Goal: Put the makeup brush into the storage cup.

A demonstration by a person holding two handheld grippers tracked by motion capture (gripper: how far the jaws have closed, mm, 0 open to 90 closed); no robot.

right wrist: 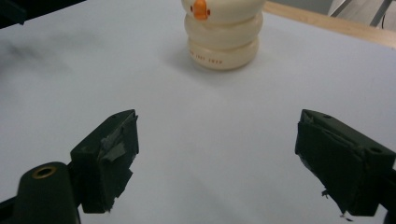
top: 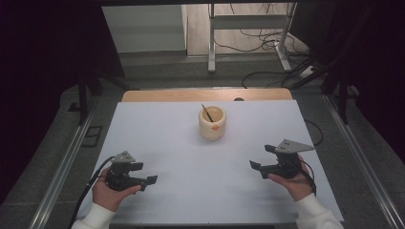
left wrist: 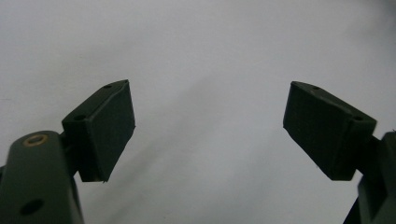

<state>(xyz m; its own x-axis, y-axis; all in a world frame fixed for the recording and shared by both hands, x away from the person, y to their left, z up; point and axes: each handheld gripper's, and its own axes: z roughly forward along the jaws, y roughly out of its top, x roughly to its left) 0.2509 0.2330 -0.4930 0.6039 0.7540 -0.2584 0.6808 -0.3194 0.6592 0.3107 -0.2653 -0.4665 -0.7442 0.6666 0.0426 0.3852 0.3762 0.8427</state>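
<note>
Left claw: left gripper sits low at the near left of the white table, held in a hand; its jaws stand wide apart with nothing between them.
Left claw's outlook: its own view looks past the two black pads onto bare white surface, so nothing lies straight ahead of it.
Cup from left claw: the cream cup lies ahead and off to this claw's right, well apart from it.
Stick in cup: a thin dark stick leans inside the cup, its top tilted toward the far left; what it is cannot be told.
Cup from right claw: from the right gripper the cup lies ahead and a little to its left; in that claw's own view the cup stands upright beyond the gap, slightly left of centre.
Right claw: held in the other hand at the near right, its jaws are spread wide and empty, with worn tape on the pads.
Nearer hand: the right claw looks somewhat closer to the cup and already faces it, so it seems the likelier one to reach.
Cup's axis: upright, mouth open upward; a grip across its ribbed sides would likely suit.
</note>
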